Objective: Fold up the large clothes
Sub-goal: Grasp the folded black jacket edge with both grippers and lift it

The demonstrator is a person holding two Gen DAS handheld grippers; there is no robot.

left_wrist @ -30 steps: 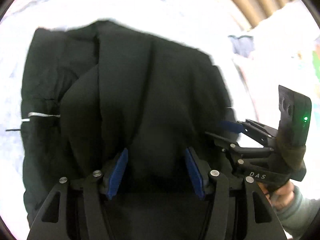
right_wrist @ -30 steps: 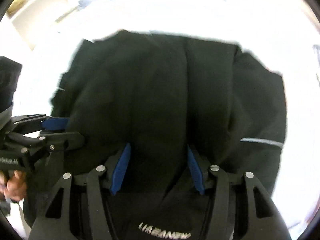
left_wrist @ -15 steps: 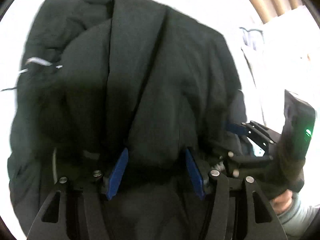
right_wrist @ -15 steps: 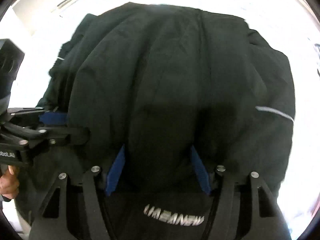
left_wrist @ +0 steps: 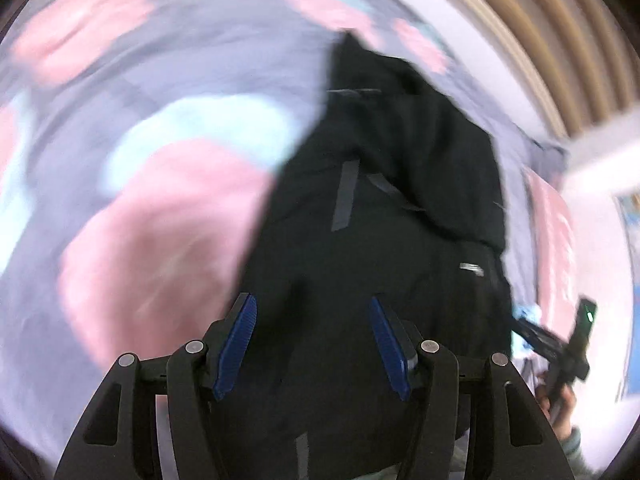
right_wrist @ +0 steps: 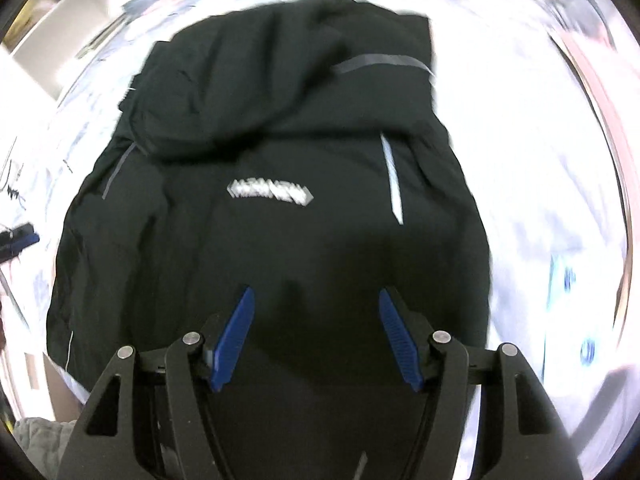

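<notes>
**Jacket folded and lying on the bed, both grippers spread**

Left wrist view: your left gripper has its blue fingers spread wide, with nothing pinched between them. The black jacket lies on the patterned sheet, which shows pink, pale blue and grey patches, all blurred. The jacket runs from near the fingers to the far right, its near part filling the gap between the pads. Whether the pads touch the cloth, you cannot tell; the frame is smeared. The left finger sits at the jacket's left edge, the right finger over its middle. At the near right, your right gripper is in view, held clear of the jacket's right edge. A ribbed board stands at the far right.

Right wrist view: the right gripper's fingers are likewise spread, gripping nothing. The jacket lies compact, with the white logo facing up and a folded layer lying across its far part. That suggests a fold is laid down, and the open jaws fit a release. The jacket's near portion lies between the pads and beneath them; contact is not clear. A tip of the left gripper shows at the far left edge, apart from the jacket.
</notes>
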